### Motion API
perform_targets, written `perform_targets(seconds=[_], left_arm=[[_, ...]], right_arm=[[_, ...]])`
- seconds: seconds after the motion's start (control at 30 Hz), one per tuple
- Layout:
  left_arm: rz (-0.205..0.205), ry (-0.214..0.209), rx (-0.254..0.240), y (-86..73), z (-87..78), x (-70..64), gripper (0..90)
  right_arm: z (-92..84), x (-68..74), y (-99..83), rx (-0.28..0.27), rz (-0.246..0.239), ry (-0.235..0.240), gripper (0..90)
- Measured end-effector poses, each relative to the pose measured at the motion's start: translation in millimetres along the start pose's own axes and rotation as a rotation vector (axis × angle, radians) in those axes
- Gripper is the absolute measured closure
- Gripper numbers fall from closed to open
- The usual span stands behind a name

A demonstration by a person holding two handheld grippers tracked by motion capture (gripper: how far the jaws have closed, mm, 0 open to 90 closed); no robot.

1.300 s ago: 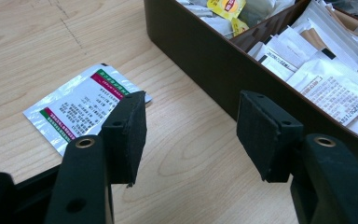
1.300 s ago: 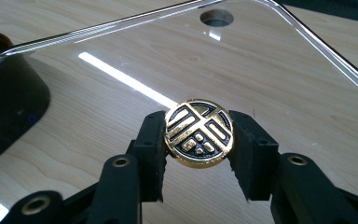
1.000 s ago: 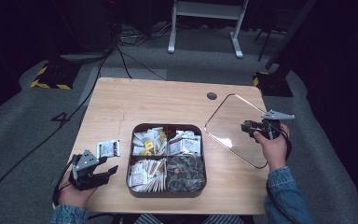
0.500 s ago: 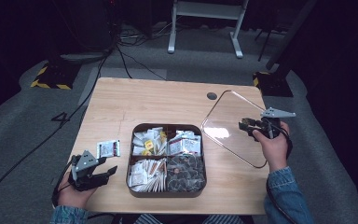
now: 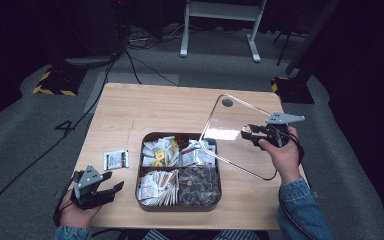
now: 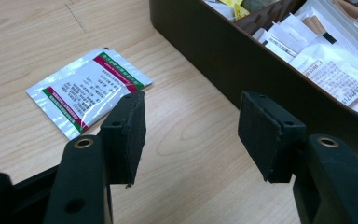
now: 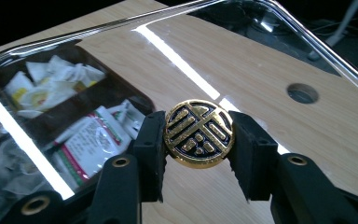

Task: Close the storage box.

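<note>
Lid handling, basically: right gripper [image 7: 198, 135] pinches the gold knob [image 7: 198, 133] of the clear lid [image 5: 230, 135], tilting it above the box's [image 5: 180, 206] right edge so the sachets are reachable. Left gripper [image 6: 191, 135] sits spread, empty, near a loose sachet [image 6: 89, 91].

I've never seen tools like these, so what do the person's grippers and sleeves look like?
Each gripper, left and right, is black with two flat padded jaws, brass-ringed screw holes and a grey three-cornered plate on top. Black cables trail from them. The sleeves are blue denim.
</note>
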State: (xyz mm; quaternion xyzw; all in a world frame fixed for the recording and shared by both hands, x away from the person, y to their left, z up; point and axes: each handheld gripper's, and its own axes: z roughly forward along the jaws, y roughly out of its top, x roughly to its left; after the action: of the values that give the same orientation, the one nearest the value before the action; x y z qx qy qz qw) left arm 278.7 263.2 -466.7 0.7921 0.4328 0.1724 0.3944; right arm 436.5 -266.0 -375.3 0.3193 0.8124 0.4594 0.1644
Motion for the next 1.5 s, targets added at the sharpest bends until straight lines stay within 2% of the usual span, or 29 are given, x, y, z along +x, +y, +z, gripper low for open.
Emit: perform_targets(seconds=[0.03, 0.17, 0.33, 0.5, 0.53, 0.6, 0.67, 0.77, 0.8, 0.83, 0.97, 1.0, 1.03, 1.13, 1.33, 1.5], left_arm=[[0.001, 0.001, 0.001, -0.4, -0.4, -0.6, 41.9], [-0.006, 0.001, 0.006, -2.9, -1.2, -1.5, 41.7], [-0.015, 0.006, 0.002, -4.2, -1.4, 0.8, 41.1], [-0.007, 0.002, 0.011, -4.7, 0.7, 1.5, 40.7], [-0.014, -0.001, 0.013, -5.3, 1.8, 2.9, 40.3], [-0.023, -0.007, 0.018, -5.6, 2.8, 4.1, 39.9], [-0.040, -0.012, 0.041, -6.4, 4.6, 6.7, 39.4], [-0.049, -0.015, 0.048, -6.6, 4.7, 7.8, 39.4], [-0.057, -0.018, 0.050, -7.2, 5.1, 8.9, 39.3], [-0.057, -0.018, 0.050, -7.2, 5.1, 8.9, 39.2], [-0.057, -0.017, 0.065, -8.4, 5.4, 11.4, 39.0], [-0.060, -0.014, 0.065, -8.6, 5.5, 11.4, 39.0], [-0.059, -0.012, 0.064, -9.0, 5.4, 12.0, 38.9], [-0.062, -0.009, 0.063, -9.6, 5.8, 12.3, 38.8], [-0.062, -0.013, 0.066, -9.4, 6.7, 13.7, 38.8], [-0.060, -0.014, 0.063, -8.6, 7.4, 15.0, 38.5]], right_arm=[[2.5, 4.9, 3.8, -0.002, -0.006, 0.028, 58.3], [7.0, 13.8, 9.2, -0.003, -0.025, 0.051, 58.3], [18.4, 31.8, 12.9, -0.002, -0.051, 0.112, 58.3], [26.7, 43.7, 13.8, 0.002, -0.064, 0.146, 58.3], [30.8, 49.6, 14.2, 0.002, -0.076, 0.159, 58.3], [32.9, 52.6, 14.3, 0.001, -0.081, 0.168, 58.3], [39.7, 61.7, 13.5, 0.003, -0.089, 0.197, 58.3], [45.2, 67.4, 13.2, 0.010, -0.087, 0.217, 58.3], [51.6, 73.9, 13.9, 0.022, -0.099, 0.232, 58.3], [51.6, 73.9, 13.9, 0.022, -0.099, 0.232, 58.3], [66.9, 93.4, 17.2, 0.062, -0.143, 0.266, 58.3], [66.9, 93.4, 17.2, 0.062, -0.143, 0.266, 58.3], [73.0, 100.4, 17.8, 0.075, -0.157, 0.278, 58.3], [81.6, 109.5, 18.5, 0.087, -0.172, 0.295, 58.3], [95.9, 120.3, 17.7, 0.112, -0.176, 0.315, 58.3], [102.8, 124.8, 17.2, 0.127, -0.177, 0.309, 58.3]])
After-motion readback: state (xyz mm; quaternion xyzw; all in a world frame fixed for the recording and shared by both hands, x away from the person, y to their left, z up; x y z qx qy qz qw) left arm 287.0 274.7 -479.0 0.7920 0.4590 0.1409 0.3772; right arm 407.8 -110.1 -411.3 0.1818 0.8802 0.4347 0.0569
